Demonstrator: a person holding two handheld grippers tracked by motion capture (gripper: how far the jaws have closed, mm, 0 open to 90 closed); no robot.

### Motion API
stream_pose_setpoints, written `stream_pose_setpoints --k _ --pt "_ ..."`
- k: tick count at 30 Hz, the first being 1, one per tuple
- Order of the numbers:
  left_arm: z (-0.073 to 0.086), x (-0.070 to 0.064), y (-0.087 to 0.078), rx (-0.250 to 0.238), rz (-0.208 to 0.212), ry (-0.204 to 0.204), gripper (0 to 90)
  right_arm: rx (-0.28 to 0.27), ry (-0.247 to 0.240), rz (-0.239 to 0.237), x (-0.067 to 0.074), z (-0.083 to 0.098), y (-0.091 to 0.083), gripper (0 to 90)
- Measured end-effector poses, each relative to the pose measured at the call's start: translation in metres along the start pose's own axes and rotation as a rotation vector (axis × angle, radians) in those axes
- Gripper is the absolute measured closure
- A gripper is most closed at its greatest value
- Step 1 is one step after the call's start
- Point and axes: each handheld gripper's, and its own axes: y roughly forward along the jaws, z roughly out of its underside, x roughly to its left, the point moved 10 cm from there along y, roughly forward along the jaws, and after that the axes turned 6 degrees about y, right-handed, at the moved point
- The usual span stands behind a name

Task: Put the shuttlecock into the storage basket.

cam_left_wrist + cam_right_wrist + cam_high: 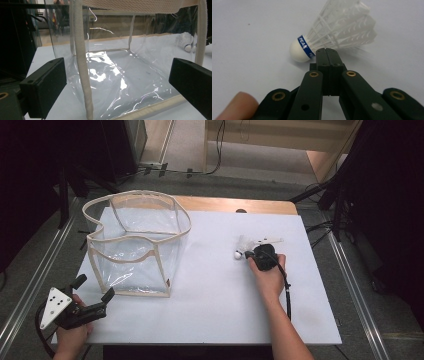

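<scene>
A white shuttlecock point(332, 32) with a blue band lies on its side on the white table point(210, 290). My right gripper point(326, 51) is shut, its tips right at the lower edge of the feather skirt with nothing visible between the jaws. In the high view this gripper point(251, 256) sits beside the shuttlecocks point(243, 246) at the table's right middle. A clear plastic bag point(135, 245) with cream trim stands open at the left. My left gripper point(94, 286) is open just in front of the bag's near corner, and the bag point(120, 75) stands between its jaws point(118, 80) farther off.
Two shuttlecock corks point(190, 47) show through the bag's far wall. A wooden strip point(235, 204) runs along the table's far edge. Dark stands and cables lie on the floor at both sides.
</scene>
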Motion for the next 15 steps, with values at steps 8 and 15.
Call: stream_pose_setpoints --k 8,15 --pt "0.000 0.000 0.000 0.000 0.002 -0.004 2.1 0.001 -0.008 -0.015 0.010 -0.011 0.012 87.6" --pt "0.000 0.001 -0.001 -0.002 0.004 -0.006 2.1 -0.001 -0.027 -0.046 0.023 -0.022 0.017 87.6"
